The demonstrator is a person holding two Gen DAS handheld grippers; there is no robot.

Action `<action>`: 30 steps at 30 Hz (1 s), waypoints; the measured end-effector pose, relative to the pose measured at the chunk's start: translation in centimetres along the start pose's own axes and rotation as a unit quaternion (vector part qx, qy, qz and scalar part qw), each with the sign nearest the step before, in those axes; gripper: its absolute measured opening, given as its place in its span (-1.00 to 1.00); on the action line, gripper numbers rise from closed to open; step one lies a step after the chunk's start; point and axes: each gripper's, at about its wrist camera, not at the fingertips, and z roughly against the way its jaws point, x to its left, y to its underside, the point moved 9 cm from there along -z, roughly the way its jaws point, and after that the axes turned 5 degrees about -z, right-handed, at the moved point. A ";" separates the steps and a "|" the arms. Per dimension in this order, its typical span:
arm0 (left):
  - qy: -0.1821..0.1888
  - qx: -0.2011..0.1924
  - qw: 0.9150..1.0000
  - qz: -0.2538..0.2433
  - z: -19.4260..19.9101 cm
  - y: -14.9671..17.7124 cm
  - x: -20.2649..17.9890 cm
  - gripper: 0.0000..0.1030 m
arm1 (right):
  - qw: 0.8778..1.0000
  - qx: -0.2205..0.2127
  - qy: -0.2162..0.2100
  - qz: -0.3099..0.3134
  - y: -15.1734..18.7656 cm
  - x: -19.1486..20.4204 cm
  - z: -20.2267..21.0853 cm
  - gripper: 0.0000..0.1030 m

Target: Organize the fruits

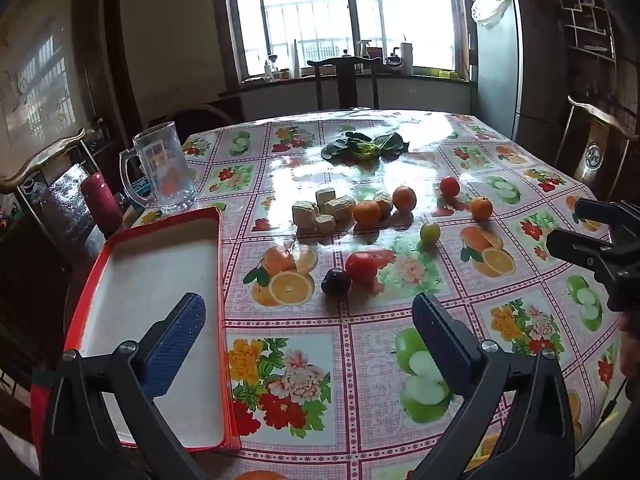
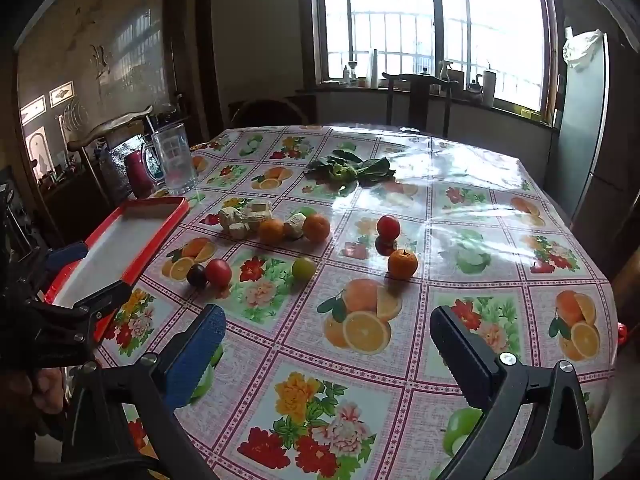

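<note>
Both tongs, left (image 1: 308, 320) and right (image 2: 326, 332), spread wide, holding nothing.

Loose on the oilcloth counter (image 2: 460, 216), right of the empty red-rimmed tray (image 1: 160, 264):
- three oranges (image 1: 367, 213)
- two red tomatoes (image 1: 361, 267)
- one dark plum (image 1: 335, 281)
- one green fruit (image 1: 430, 233)

All likely light, smooth, prone to rolling; grip gently across the widest part.

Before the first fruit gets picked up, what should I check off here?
1. Left gripper open, holding nothing: ok.
2. Right gripper open, holding nothing: ok.
3. Red tray has room, nothing in it: ok.
4. Dark plum beside red fruit, apparently touching; clean grasp: cannot tell.
5. Green fruit stands apart: ok.
6. Cut food pieces crowd two oranges: not ok.
</note>
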 end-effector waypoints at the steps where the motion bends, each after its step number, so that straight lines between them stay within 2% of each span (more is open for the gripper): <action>1: 0.000 0.000 1.000 0.001 0.0 0.0 -0.1 1.00 | 1.000 -0.001 0.000 0.002 0.0 0.0 0.0 1.00; 10: 0.008 -0.001 1.000 -0.005 -0.4 0.2 -0.7 1.00 | 1.000 -0.005 -0.009 -0.007 -0.2 -0.7 -0.3 1.00; 20: 0.017 0.027 0.999 0.002 -2.0 0.8 -0.4 1.00 | 1.000 0.019 -0.014 -0.013 0.3 -1.6 -1.8 0.99; 30: 0.029 0.029 0.999 0.004 -2.6 0.8 -0.4 1.00 | 0.999 0.034 -0.019 -0.011 0.6 -1.7 -2.8 0.99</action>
